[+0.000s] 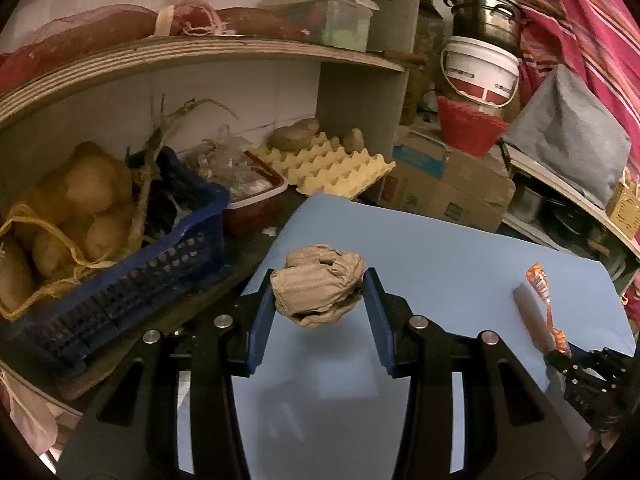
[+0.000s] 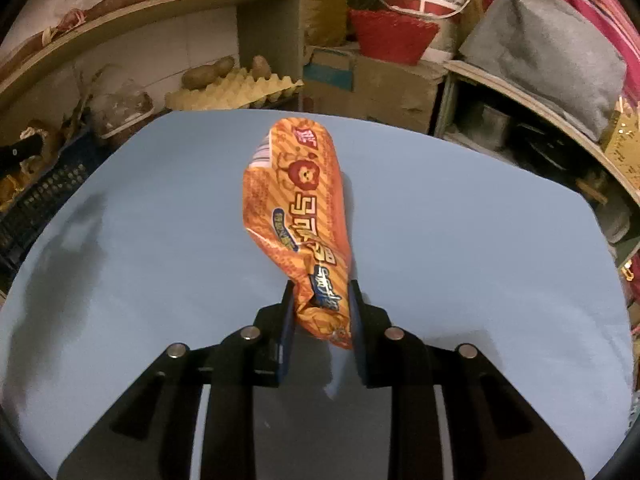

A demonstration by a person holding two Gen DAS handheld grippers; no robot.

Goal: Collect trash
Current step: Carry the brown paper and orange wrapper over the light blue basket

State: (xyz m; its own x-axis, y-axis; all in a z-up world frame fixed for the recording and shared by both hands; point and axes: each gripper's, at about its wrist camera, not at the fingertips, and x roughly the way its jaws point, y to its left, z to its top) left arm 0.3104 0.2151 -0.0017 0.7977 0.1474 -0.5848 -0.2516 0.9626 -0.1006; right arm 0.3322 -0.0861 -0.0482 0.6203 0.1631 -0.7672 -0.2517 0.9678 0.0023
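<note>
I see dim, warm light; soft shadows fall on the bench (image 2: 480, 240); shelves (image 1: 200, 50) bend at dark fisheye edges.

A crumpled ball of brown paper (image 1: 318, 284) is seen lifted clear of the blue surface (image 1: 440, 240), its shadow cast below it. An orange snack wrapper (image 2: 298, 216), printed with a lion face and blue lettering, is stretched lengthwise over the same surface, creased at its near end and raised towards its far end.
</note>
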